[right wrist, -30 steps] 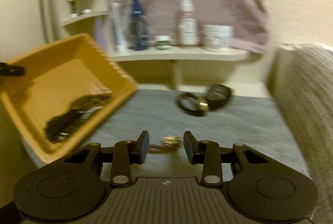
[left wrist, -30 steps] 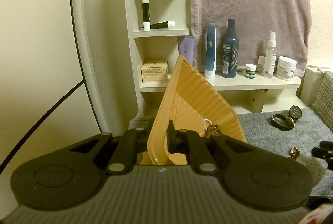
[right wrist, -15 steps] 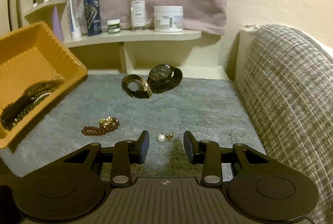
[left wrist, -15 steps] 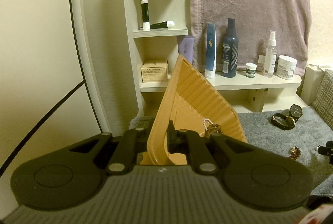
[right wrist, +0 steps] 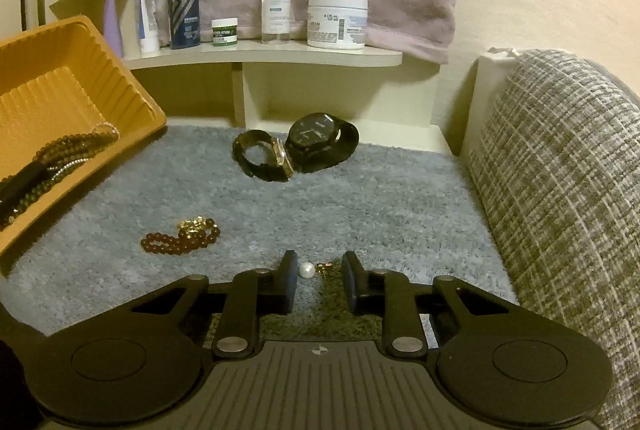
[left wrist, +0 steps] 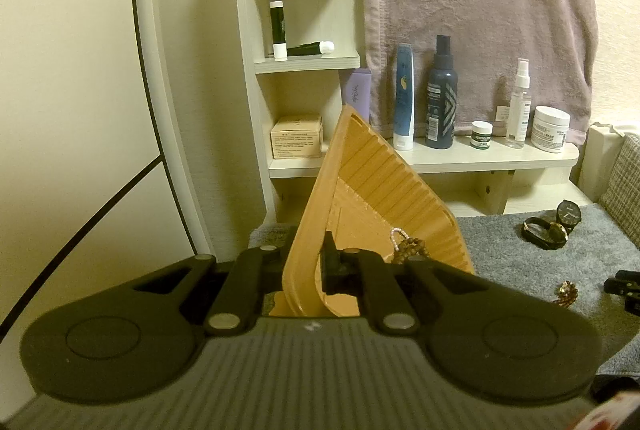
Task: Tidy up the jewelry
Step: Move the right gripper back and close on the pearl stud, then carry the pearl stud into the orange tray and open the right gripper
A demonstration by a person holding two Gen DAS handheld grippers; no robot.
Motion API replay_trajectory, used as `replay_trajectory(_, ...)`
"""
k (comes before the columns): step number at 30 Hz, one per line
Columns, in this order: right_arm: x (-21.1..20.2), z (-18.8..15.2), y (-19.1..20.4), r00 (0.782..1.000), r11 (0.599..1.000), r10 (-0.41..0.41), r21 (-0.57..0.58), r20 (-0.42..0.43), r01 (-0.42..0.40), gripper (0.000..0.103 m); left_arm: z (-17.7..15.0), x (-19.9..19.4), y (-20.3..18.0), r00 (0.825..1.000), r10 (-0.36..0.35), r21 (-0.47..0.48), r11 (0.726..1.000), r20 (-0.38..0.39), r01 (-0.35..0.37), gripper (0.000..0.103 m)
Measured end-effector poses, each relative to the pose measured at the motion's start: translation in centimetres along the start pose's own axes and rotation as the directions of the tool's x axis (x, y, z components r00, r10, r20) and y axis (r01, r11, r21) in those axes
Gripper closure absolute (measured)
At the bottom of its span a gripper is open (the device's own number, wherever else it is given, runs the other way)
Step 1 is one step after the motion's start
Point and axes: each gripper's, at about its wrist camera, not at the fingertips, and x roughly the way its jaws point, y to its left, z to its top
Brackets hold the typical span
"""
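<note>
One pearl earring (right wrist: 306, 268) lies between the closing jaws of the right gripper (right wrist: 319, 284), untouched on grey rug (right wrist: 360, 198): tiny, light, hard, rolls easily; pinch bead low | bead bracelet (right wrist: 180, 241) beyond: limp, lift by bunch | left gripper (left wrist: 305, 272) pressed tight on tilted orange tray (left wrist: 360, 182) wall: stiff, light.

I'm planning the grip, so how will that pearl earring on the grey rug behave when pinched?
The pearl earring is round and glossy, so it will probably slip or roll sideways. The shaggy rug may let it sink. The right tool, jaws closing around it, likely needs a centred pinch.
</note>
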Motion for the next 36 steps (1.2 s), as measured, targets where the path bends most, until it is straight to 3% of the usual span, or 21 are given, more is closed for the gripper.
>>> replay_trajectory(3, 0.1, 0.0, 0.1, 1.0, 1.0, 0.003, -0.009, -0.004, -0.003, 0.084, 0.0, 0.0, 0.0, 1.0, 0.0, 0.0, 1.0, 0.0, 0.0, 0.095)
replay_trajectory(12, -0.8, 0.5, 0.9, 0.999, 0.999, -0.003, -0.048, 0.036, 0.005, 0.084, 0.0, 0.0, 0.0, 1.0, 0.0, 0.0, 1.0, 0.0, 0.0, 0.095)
replay_trajectory(19, -2.5, 2.8, 4.3, 0.988, 0.99, 0.117, -0.083, 0.096, -0.109, 0.084, 0.0, 0.0, 0.0, 1.0, -0.001, 0.0, 1.0, 0.0, 0.001, 0.095)
replay_trajectory(23, -3.0, 4.0, 8.0, 0.962, 0.962, 0.249, -0.139, 0.109, -0.234, 0.084, 0.0, 0.0, 0.0, 1.0, 0.0, -0.002, 1.0, 0.0, 0.0, 0.095)
replay_trajectory(29, -3.0, 5.2, 13.3, 0.905, 0.895, 0.416, -0.211, 0.086, -0.392, 0.084, 0.1, 0.0, 0.0, 1.0, 0.008, -0.005, 1.0, -0.003, -0.008, 0.095)
replay_trajectory(36, -2.5, 5.9, 16.2, 0.865, 0.839, 0.501, -0.266, 0.037, -0.475, 0.084, 0.1, 0.0, 0.1, 1.0, 0.007, -0.006, 1.0, -0.001, -0.007, 0.095)
